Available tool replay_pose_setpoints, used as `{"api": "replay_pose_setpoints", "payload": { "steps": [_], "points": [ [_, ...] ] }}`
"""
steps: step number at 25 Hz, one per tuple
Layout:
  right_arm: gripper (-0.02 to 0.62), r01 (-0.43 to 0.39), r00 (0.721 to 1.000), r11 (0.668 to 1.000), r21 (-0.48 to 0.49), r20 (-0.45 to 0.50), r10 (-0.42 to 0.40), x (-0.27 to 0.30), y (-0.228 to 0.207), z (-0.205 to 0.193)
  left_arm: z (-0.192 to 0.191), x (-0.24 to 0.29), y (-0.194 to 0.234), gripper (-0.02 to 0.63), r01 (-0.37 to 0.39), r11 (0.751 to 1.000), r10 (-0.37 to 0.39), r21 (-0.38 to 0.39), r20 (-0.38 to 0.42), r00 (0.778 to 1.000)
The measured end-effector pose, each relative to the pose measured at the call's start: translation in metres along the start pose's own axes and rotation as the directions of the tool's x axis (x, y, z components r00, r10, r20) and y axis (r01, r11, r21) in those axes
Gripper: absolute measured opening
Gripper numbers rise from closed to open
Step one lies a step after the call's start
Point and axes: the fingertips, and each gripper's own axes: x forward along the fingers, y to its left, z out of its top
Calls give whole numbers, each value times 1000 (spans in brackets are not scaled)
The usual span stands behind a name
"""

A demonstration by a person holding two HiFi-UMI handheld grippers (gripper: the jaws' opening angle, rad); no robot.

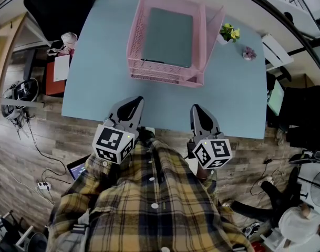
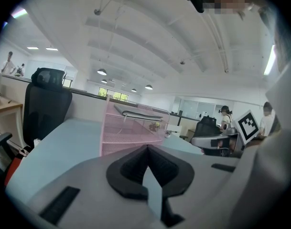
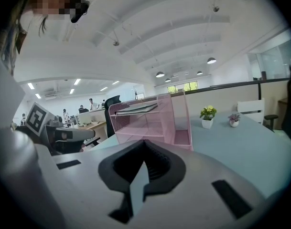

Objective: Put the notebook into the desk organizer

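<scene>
Now holds left gripper [image 1: 133, 105] and right gripper [image 1: 197, 112] at near tabletop [image 1: 96, 62] edge, fingers pressed together, empty. Could shove organizer [image 1: 165, 77], notebook [image 1: 168, 37] inside, farther away if thrust forward.

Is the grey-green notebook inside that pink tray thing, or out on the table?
Inside: the notebook lies flat on the top tray of the desk organizer.

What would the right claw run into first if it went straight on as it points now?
Probably the pink desk organizer, near its front edge. Only bare blue table lies between it and the shut right claw; depth is unclear.
</scene>
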Motion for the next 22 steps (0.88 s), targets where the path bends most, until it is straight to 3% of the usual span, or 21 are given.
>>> {"api": "replay_pose_setpoints", "payload": {
  "steps": [22],
  "points": [
    [2, 17, 1000, 1000, 1, -5, -17, 4, -2, 2, 8, 3, 12, -9, 3, 1000, -4, 7, 8, 1000]
  ]
}}
